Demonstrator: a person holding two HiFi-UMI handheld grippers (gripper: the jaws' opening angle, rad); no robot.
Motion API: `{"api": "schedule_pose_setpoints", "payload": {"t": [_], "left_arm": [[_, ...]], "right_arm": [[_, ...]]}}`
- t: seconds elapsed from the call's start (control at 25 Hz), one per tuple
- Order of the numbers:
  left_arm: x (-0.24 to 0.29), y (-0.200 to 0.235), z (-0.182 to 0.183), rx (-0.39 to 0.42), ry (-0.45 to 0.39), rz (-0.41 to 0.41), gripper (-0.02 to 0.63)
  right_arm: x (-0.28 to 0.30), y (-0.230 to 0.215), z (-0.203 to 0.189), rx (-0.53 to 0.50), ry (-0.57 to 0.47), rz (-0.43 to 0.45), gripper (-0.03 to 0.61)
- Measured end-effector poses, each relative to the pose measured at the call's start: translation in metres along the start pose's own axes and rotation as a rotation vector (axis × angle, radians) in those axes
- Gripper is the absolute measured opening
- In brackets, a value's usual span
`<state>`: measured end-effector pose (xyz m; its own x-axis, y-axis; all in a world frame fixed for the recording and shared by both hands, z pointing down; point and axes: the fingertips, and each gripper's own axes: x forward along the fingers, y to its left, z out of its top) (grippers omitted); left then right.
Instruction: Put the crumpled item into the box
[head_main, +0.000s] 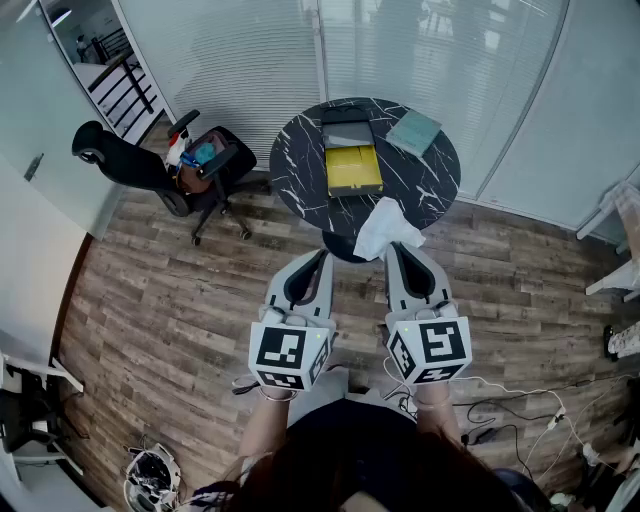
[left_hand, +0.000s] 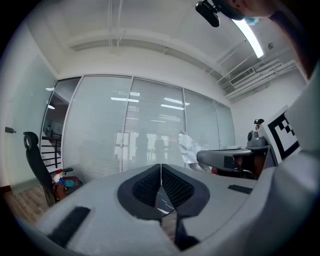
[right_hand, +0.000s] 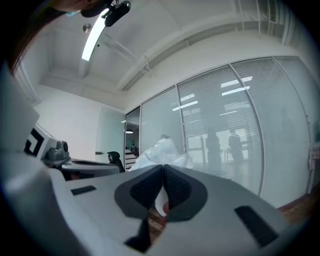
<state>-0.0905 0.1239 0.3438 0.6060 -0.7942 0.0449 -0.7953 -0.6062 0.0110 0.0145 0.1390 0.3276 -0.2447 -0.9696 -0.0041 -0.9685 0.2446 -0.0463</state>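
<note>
A crumpled white sheet (head_main: 385, 228) hangs above the near edge of the round black marble table (head_main: 300, 165), pinched in my right gripper (head_main: 392, 246), which is shut on it. The same white crumpled sheet (right_hand: 161, 151) sticks up past the jaws in the right gripper view. An open box with a yellow inside (head_main: 353, 168) lies on the middle of the table, its dark lid (head_main: 347, 130) folded back behind it. My left gripper (head_main: 322, 255) is shut and holds nothing, level with the right one, short of the table. In the left gripper view the left gripper (left_hand: 160, 167) is closed, with the crumpled sheet (left_hand: 188, 149) off to its right.
A teal booklet (head_main: 414, 131) lies at the table's back right. A black office chair (head_main: 165, 165) with a bag on its seat stands to the left. Glass walls with blinds run behind the table. Cables (head_main: 520, 400) trail on the wood floor at the right.
</note>
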Motion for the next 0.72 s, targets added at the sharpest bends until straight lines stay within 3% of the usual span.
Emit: {"api": "schedule_pose_setpoints", "payload": {"t": [0.36,0.72], "left_arm": [[0.015,0.031,0.001,0.005,-0.01,-0.039,0.028],[0.042,0.037,-0.012,-0.03,0.013,-0.099,0.028]], "right_arm": [[0.028,0.004,0.002,0.007,-0.012,-0.046,0.026],[0.046,-0.004,-0.01,-0.017,0.045,-0.094,0.026]]}}
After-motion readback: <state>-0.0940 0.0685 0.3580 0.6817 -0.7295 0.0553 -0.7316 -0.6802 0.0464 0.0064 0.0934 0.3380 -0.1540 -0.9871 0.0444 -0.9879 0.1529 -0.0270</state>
